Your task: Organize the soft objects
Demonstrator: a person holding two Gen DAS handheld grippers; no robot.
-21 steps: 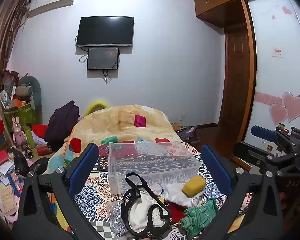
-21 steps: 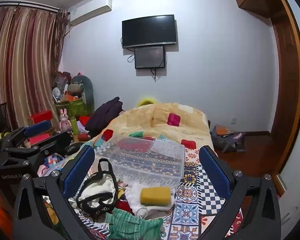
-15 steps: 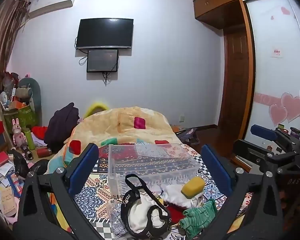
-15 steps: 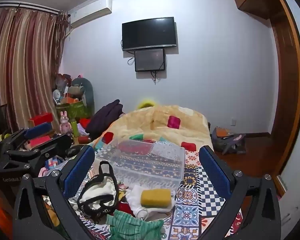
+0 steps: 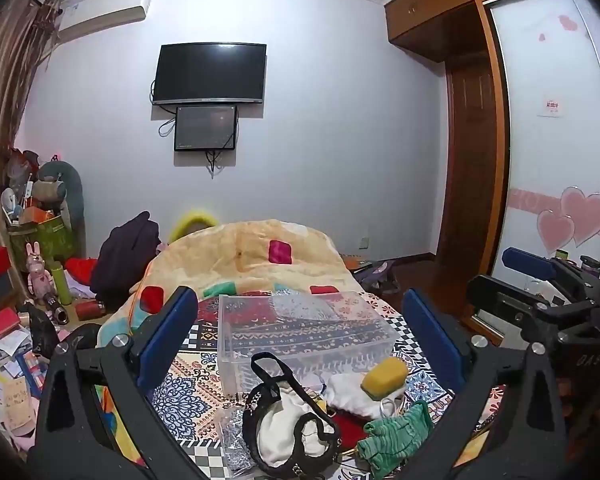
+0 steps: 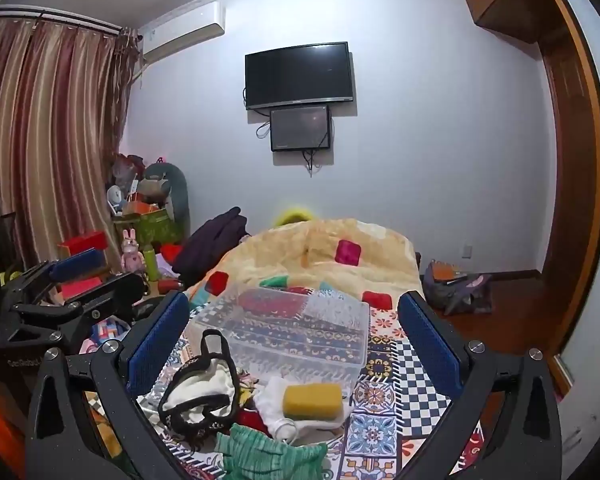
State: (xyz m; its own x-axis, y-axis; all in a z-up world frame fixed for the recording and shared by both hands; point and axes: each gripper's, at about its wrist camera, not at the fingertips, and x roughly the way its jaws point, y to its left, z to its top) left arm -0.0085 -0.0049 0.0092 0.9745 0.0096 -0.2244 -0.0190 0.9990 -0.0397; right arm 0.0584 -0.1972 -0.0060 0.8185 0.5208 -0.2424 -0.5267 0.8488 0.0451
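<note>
Both grippers, left (image 5: pixel 300 344) and right (image 6: pixel 292 344), hung wide open and empty while we judged the yellow sponge (image 6: pixel 313 400), near the bed's (image 6: pixel 416 392) front edge, light and squashy, best pinched across its short sides.

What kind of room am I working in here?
Most likely a lived-in bedroom: a bed with a patterned quilt, a wall-mounted TV, and a wardrobe with sliding doors. Both grippers hover open over the clear bin.

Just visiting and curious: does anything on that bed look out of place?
Yes. The clear bin sits empty while a sponge, green cloth and white cloth lie heaped in front of it.
</note>
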